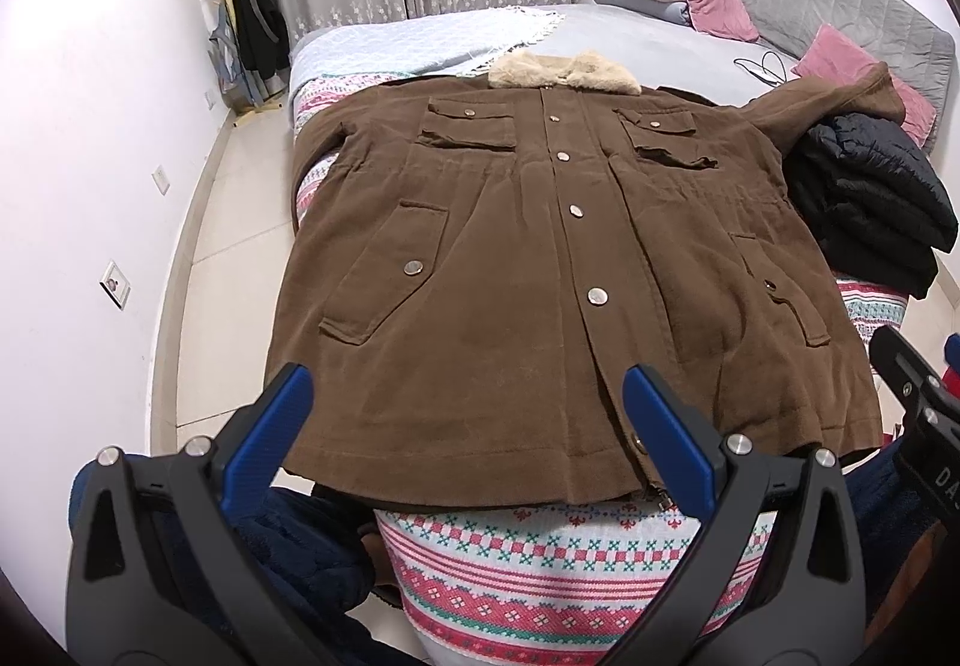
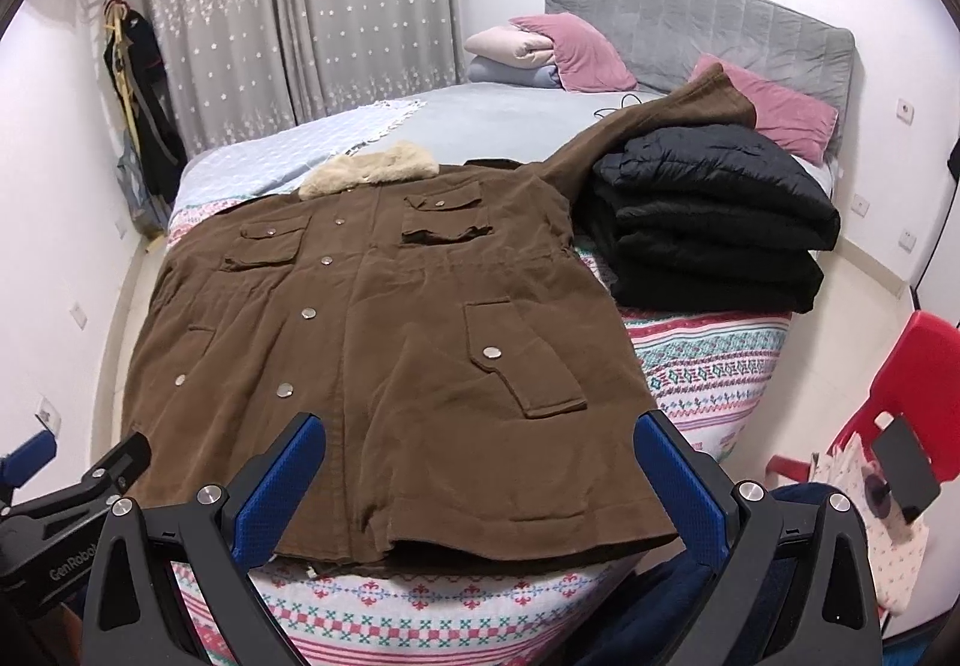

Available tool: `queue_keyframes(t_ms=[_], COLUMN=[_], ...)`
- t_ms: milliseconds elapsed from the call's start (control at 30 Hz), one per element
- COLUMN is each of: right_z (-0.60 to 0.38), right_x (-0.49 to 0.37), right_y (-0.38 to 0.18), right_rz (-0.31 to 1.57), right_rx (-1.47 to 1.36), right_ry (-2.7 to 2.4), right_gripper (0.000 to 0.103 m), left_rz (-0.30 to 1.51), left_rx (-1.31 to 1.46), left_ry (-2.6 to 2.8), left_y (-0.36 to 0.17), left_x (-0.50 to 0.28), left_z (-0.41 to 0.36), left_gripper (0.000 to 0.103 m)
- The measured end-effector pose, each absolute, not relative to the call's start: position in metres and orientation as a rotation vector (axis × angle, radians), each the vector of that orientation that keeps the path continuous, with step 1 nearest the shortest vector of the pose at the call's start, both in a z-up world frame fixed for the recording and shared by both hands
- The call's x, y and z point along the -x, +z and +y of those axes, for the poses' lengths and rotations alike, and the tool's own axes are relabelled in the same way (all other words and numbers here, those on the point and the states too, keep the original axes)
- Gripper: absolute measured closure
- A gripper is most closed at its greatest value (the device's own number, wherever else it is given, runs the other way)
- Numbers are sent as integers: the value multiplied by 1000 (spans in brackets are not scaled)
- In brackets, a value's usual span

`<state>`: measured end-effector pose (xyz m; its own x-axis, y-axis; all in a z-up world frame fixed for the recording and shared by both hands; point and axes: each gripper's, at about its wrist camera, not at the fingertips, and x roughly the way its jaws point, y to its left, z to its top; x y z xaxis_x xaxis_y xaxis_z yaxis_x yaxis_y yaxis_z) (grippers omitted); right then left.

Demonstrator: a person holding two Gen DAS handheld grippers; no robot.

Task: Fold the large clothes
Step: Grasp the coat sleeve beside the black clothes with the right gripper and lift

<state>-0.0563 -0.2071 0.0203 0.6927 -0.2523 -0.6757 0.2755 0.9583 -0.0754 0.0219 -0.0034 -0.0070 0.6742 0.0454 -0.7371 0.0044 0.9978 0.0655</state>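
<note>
Brown fur-collared coat (image 1: 540, 270) spread flat, buttoned. At its hem: left tongs (image 1: 468, 402) and right tongs (image 2: 480, 447), both apart, seemingly above the fabric.

Black hand-held gripper (image 1: 468, 414), blue pads (image 1: 666, 426)
</note>
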Motion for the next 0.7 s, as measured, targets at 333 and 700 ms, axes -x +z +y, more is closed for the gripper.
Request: queue_keyframes(t_ms=[333,700], right_z=[-285,-339], right_x=[29,18], right_y=[-29,-100], right_rz=[872,1042], right_rx=[-64,-241], right_ry=[-396,-341], right_gripper=[0,65], left_rz=[881,979], left_rx=[34,24], left_ry=[110,170], left_y=[-35,-90], left_x=[-53,-75], left_z=[61,82], left_gripper=[0,0])
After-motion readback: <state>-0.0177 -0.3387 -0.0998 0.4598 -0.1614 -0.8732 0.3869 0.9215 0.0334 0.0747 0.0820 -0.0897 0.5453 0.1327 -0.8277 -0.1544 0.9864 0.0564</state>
